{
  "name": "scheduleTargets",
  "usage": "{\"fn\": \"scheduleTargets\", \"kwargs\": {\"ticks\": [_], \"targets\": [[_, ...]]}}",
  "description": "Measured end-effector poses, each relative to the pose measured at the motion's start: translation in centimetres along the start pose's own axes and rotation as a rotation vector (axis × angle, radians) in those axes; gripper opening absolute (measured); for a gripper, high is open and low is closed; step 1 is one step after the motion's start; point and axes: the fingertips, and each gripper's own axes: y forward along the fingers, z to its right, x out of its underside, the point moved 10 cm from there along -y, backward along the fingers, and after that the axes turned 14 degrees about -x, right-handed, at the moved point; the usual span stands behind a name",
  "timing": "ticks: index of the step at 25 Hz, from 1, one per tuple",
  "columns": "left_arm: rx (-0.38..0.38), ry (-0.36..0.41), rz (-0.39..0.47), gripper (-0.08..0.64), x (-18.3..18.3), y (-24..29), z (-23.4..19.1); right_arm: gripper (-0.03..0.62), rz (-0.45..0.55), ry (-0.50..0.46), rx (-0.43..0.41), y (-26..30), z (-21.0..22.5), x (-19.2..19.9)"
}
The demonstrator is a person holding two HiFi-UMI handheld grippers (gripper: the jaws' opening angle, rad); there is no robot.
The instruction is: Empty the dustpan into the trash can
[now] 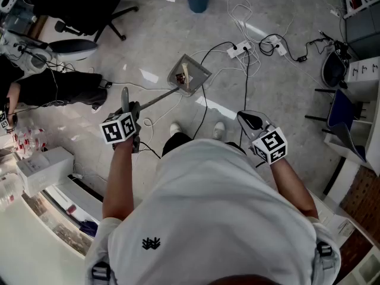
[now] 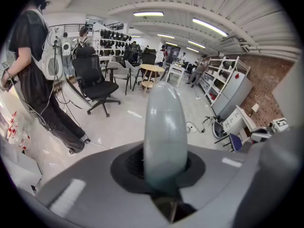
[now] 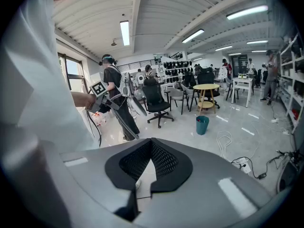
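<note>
Clamping dustpan handle point(image 2: 165, 127), left gripper point(image 2: 164, 175), littered pan point(image 1: 189, 76) visible only overhead

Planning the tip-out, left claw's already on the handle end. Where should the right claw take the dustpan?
Take the handle, midway between left claw and pan, with the right claw coming from the right. It's a thin bare rod sloping down to the pan, probably easy to close on; the pan itself is wide and holds litter.
</note>
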Motion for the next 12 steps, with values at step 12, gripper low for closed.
{"fn": "scheduleTargets", "kwargs": {"ticks": [12], "targets": [[-0.016,-0.080,0.015,0.118,-4.7,1.1,6.0,0.000,0.022,0.014,-0.007,-3.9,8.3,0.6]]}}
